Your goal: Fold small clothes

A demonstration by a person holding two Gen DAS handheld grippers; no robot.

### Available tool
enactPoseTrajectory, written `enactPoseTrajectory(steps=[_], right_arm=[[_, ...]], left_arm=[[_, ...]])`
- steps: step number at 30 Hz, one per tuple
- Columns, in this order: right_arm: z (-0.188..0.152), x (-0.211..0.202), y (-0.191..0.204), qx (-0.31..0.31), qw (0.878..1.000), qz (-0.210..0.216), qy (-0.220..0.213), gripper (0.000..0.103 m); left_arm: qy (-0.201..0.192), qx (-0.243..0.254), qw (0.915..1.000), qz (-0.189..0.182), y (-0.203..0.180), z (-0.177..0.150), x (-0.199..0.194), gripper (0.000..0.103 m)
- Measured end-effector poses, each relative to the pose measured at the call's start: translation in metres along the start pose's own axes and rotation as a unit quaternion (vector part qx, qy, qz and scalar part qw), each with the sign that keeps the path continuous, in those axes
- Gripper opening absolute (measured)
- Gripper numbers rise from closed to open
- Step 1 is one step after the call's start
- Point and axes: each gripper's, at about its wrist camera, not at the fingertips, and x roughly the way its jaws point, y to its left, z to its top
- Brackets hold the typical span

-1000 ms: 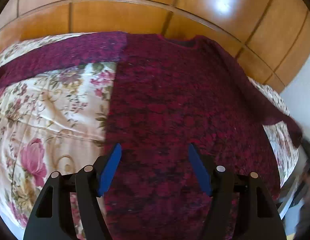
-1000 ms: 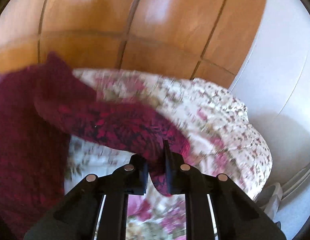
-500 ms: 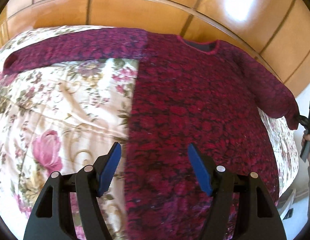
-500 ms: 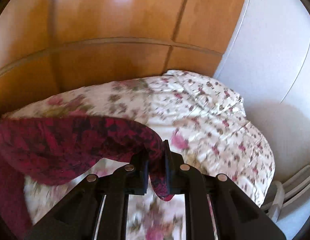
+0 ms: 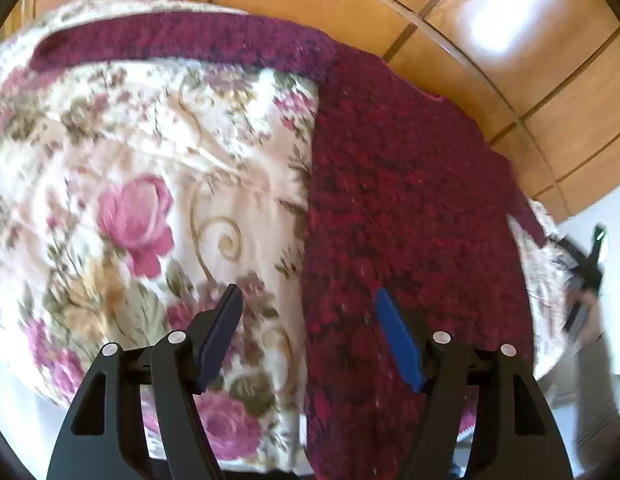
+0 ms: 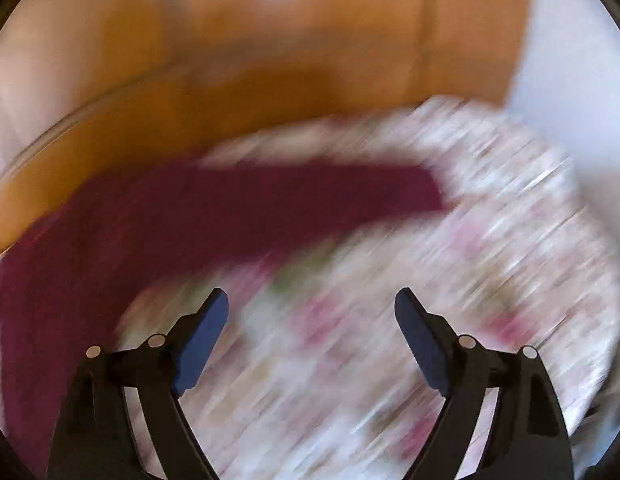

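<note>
On the bed [image 5: 158, 168] a maroon sweater [image 5: 402, 208] lies flat; the left claw [image 5: 308, 304] hangs wide above its hem, the right claw [image 6: 312, 300] just opening, empty.

My right gripper [image 6: 310, 300] just popped open and let go of the sweater sleeve [image 6: 310, 196], which dropped flat onto the bedspread [image 6: 510, 280].

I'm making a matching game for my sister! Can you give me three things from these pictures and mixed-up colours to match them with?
Things:
1. sweater
2. bedspread
3. wardrobe doors

Colours:
A. cream with pink roses
B. shiny orange-brown wood
C. dark red

Pairs: 1-C, 2-A, 3-B
</note>
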Motion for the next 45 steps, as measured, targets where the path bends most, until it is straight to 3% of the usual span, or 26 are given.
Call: enactPoseTrajectory(steps=[4,6,9,11,12,13,15,20,24,28,31,32,34,35,37,39,42,45], right_arm=[[-0.082,-0.002,0.038,-0.011,0.989,0.121,0.089,0.083],[-0.112,-0.01,0.05,-0.014,0.983,0.152,0.104,0.083],[-0.145,-0.024,0.061,-0.024,0.981,0.161,0.109,0.077],[-0.16,-0.034,0.066,-0.027,0.979,0.168,0.109,0.062],[-0.165,-0.036,0.069,-0.027,0.978,0.173,0.112,0.046],[-0.168,-0.036,0.07,-0.029,0.978,0.173,0.114,0.039],[-0.172,-0.038,0.074,-0.035,0.979,0.169,0.109,0.023],[-0.171,-0.076,0.094,-0.083,0.979,0.17,0.079,0.017],[-0.188,-0.089,0.088,-0.105,0.974,0.175,0.094,0.016],[-0.216,-0.075,0.088,-0.092,0.971,0.177,0.135,0.016],[-0.223,-0.075,0.088,-0.077,0.969,0.19,0.138,0.016],[-0.22,-0.075,0.087,-0.073,0.968,0.199,0.138,0.017],[-0.21,-0.076,0.079,-0.056,0.966,0.212,0.137,0.034],[-0.202,-0.076,0.069,-0.039,0.969,0.212,0.124,0.04],[-0.185,-0.074,0.048,0.006,0.972,0.215,0.091,0.046],[-0.161,-0.061,0.015,0.086,0.97,0.218,0.059,0.049],[-0.13,-0.035,-0.022,0.171,0.961,0.216,0.027,0.048],[-0.097,-0.002,-0.054,0.258,0.941,0.221,0.002,0.046]], left_arm=[[0.027,-0.014,0.9976,-0.062,0.003,-0.011,0.004,0.068],[0.034,-0.014,0.9968,-0.07,0.004,-0.017,0.009,0.068],[0.04,-0.015,0.9955,-0.085,0.004,-0.025,0.015,0.068],[0.035,-0.009,0.9952,-0.091,0.003,-0.028,0.017,0.052],[0.04,-0.005,0.9947,-0.094,0.001,-0.029,0.019,0.031],[0.043,-0.001,0.9945,-0.095,0.0,-0.031,0.021,0.024],[0.033,0.013,0.995,-0.093,-0.005,-0.034,0.017,0.017],[0.008,0.036,0.9945,-0.098,-0.008,-0.026,-0.002,0.013],[0.006,0.063,0.9949,-0.078,-0.005,-0.039,-0.019,0.012],[0.023,0.049,0.997,-0.055,0.01,-0.054,-0.014,0.012],[0.023,0.046,0.9976,-0.046,0.012,-0.053,-0.015,0.017],[0.019,0.05,0.9979,-0.037,0.009,-0.052,-0.018,0.02],[0.006,0.066,0.9976,-0.02,-0.004,-0.044,-0.025,0.029],[-0.003,0.074,0.9972,-0.015,-0.01,-0.039,-0.027,0.034],[-0.044,0.081,0.9957,-0.008,-0.021,-0.031,-0.038,0.056],[-0.074,0.083,0.9936,-0.017,-0.035,-0.021,-0.043,0.059],[-0.078,0.094,0.9922,-0.026,-0.056,-0.005,-0.026,0.064],[-0.061,0.115,0.9913,-0.017,-0.081,0.008,0.013,0.064]])
